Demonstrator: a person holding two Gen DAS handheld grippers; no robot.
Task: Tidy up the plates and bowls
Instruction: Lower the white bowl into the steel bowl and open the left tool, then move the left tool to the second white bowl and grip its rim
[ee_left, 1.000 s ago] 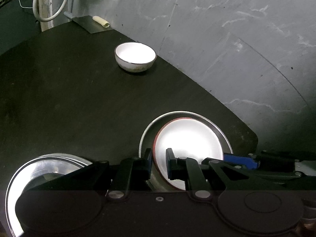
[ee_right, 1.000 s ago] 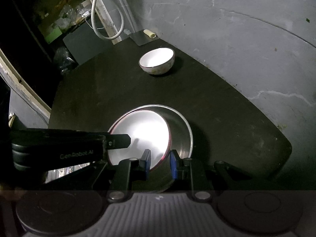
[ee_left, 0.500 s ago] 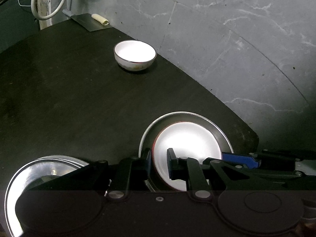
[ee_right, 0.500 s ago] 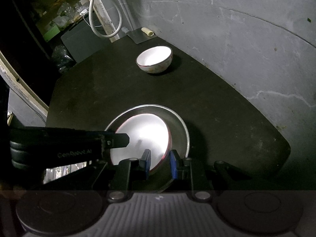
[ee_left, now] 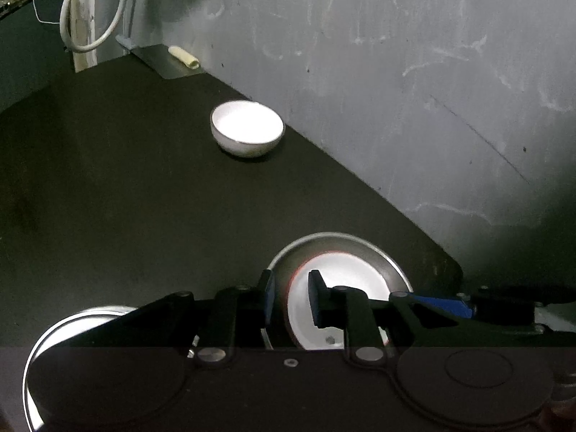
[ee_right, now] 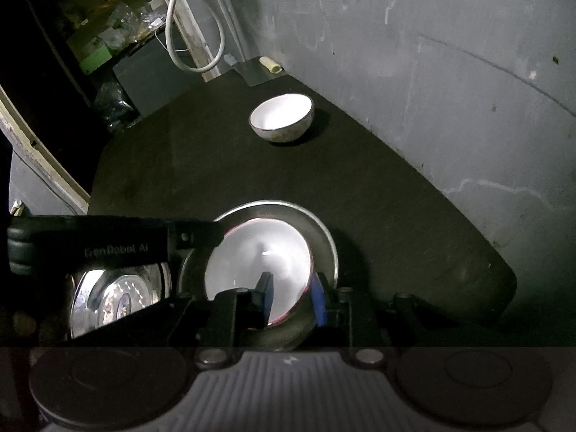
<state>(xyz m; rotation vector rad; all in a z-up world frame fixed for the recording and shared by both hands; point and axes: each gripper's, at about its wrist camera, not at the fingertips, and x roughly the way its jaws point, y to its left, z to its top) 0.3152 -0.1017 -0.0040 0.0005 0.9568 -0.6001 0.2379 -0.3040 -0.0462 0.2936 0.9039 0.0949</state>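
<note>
A dark round-cornered table (ee_right: 396, 216) beside a grey wall carries a wide steel plate (ee_right: 324, 237) near its right corner, with a white red-rimmed plate (ee_right: 259, 252) resting inside it. The right gripper (ee_right: 291, 297) pinches the white plate's near rim between its fingers, while the left gripper (ee_left: 289, 297), fingers slightly spread, straddles its left rim. A small white ceramic bowl (ee_left: 246, 127) sits upright at the far edge.

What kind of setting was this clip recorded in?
Probably a dim home utility or storage corner, not a lab: a black table against a scuffed grey wall, a looped white hose, cluttered shelves, plus a white bowl.
</note>
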